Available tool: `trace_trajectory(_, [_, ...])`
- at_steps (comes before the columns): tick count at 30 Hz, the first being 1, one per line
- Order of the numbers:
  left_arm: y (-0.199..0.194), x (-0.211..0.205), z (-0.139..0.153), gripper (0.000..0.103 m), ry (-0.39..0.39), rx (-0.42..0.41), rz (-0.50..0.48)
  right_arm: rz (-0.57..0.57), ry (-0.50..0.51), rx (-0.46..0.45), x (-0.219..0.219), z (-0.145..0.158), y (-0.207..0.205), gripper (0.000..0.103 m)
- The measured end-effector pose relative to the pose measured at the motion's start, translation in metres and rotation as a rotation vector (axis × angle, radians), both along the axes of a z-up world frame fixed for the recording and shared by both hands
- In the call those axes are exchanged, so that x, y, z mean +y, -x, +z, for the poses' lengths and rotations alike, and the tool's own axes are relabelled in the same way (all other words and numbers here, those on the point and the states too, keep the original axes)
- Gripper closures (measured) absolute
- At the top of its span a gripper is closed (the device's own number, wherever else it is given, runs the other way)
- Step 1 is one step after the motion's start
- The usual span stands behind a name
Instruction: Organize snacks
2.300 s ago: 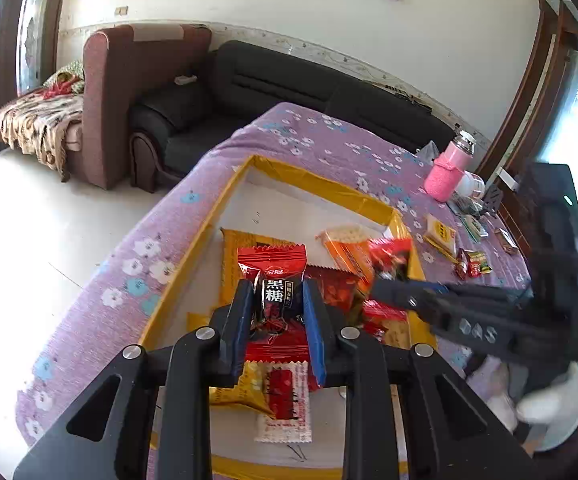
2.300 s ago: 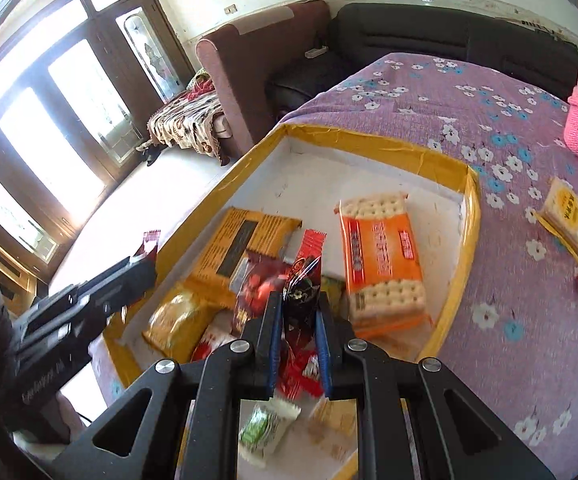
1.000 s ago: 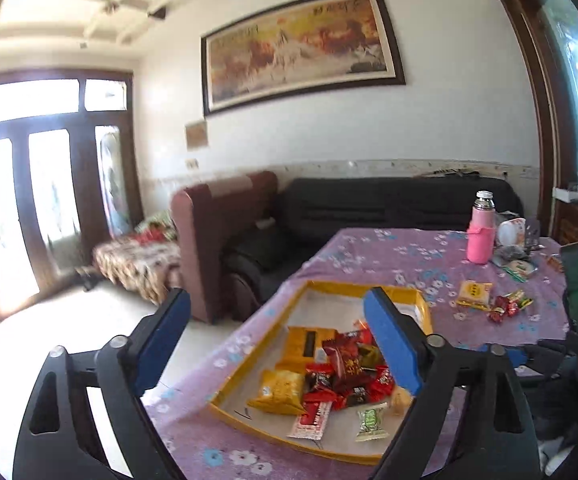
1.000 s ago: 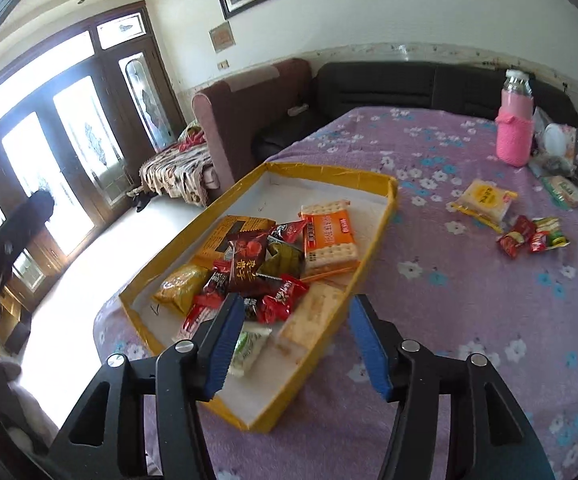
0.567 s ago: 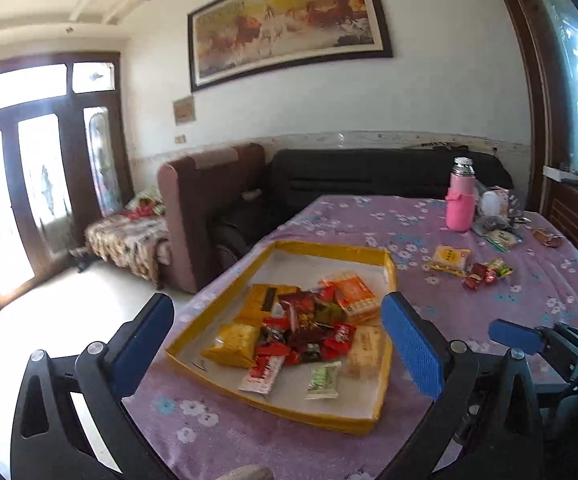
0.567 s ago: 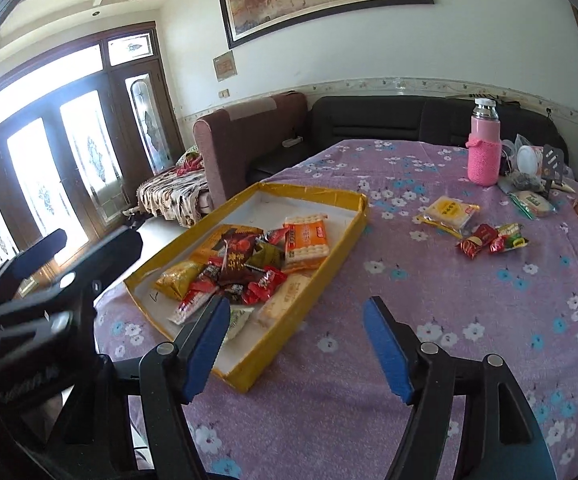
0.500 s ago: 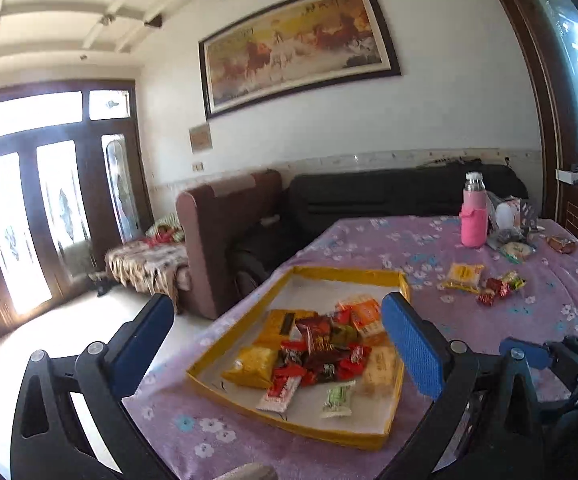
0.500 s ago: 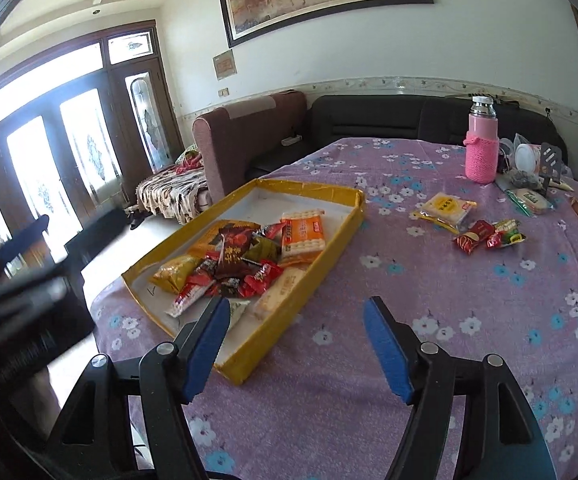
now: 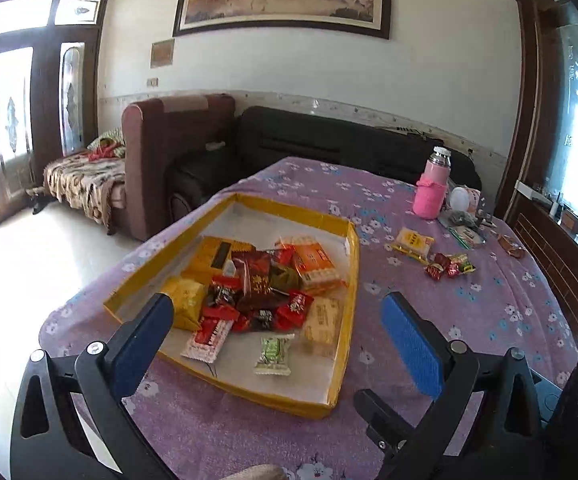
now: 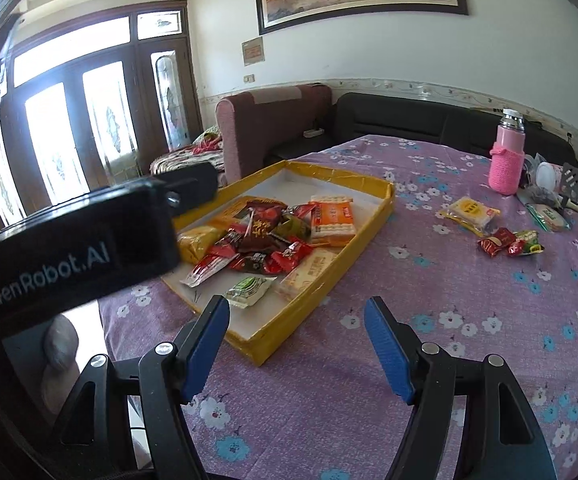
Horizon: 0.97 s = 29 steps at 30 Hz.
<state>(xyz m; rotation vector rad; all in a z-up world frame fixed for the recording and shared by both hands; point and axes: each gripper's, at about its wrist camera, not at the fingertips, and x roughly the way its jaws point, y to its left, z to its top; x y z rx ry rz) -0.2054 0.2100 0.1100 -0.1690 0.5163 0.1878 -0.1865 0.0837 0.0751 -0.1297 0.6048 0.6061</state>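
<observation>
"GenRobot.AI" is read on the left gripper (image 10: 89, 248). Its jaws, and the right gripper's (image 10: 297, 344), are spread wide and empty. The yellow tray (image 9: 345, 360) runs lengthwise away from both.

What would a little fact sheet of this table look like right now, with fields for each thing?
surface: table under a purple flowered cloth
tray: yellow-rimmed, shallow, holds a heap of wrapped snacks
snacks in tray: orange cracker pack, green packet, red candies
snacks outside tray: yellow packet, small red and green candies
bottle: pink, upright, far side
left gripper: fingers wide open, holding nothing
right gripper: fingers wide open, holding nothing
</observation>
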Motion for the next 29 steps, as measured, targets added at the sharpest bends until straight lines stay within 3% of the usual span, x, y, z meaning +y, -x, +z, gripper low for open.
trace_trajectory(14, [-0.009,0.026,-0.025,0.0,0.027,0.08,0.038,0.025,0.073,0.043,0.026,-0.017,-0.005,0.031])
trace_trajectory(21, [-0.005,0.032,-0.024,0.0,0.078,0.066,0.004,0.038,0.089,0.048,0.031,-0.02,-0.004,0.031])
trace_trajectory(29, [-0.011,0.032,-0.031,0.0,0.14,0.124,-0.031,0.027,0.064,0.063,0.024,-0.018,-0.006,0.031])
